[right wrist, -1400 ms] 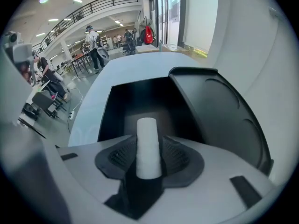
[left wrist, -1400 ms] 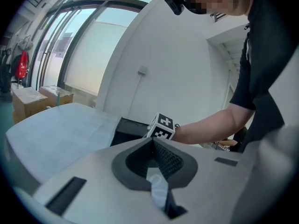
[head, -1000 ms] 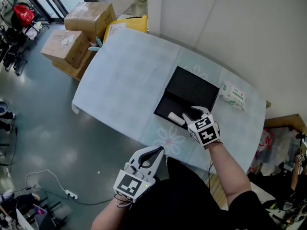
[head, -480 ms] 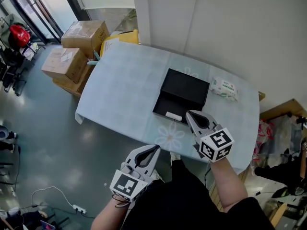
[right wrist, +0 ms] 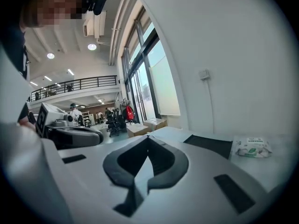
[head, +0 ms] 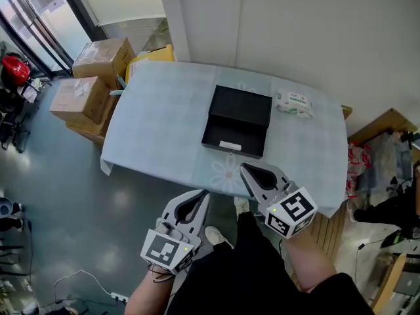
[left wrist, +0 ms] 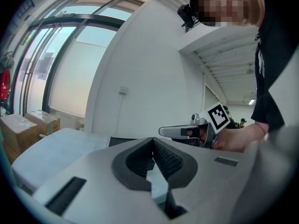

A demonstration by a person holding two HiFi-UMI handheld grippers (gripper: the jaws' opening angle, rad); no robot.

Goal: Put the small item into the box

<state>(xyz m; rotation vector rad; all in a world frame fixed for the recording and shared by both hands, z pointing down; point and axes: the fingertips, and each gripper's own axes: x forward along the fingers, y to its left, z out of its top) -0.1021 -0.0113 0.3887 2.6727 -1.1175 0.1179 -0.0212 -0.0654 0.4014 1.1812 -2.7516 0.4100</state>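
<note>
the black box [head: 241, 105] is sitting open on the table [head: 164, 120], which is wearing a pale blue cloth. its lid half is lying on the side toward the wall. the small item [head: 230, 146], a white oblong piece, is lying flat inside the box, in the half nearer the person and close to that near wall. a pack of wipes [head: 293, 103] is resting on the cloth just beside the box, off its far right corner and not touching it. cardboard boxes [head: 98, 59] are standing on the floor well to the left of the box, beyond the table's end.

the right gripper [head: 245, 170] is hanging in the air on the person's side of the box, clearly apart from it, with its tip showing over the table's near edge. its jaws are pressing together and are holding nothing. in the right gripper view the pads are meeting at the tip, and the box is showing beyond them to the right.

the left gripper [head: 203, 194] is hovering farther from the box than the right one, off the table's near edge and over the floor. its jaws are likewise closing on each other with nothing between them. each gripper is carrying its marker cube [head: 291, 212] at the end away from the box.
</note>
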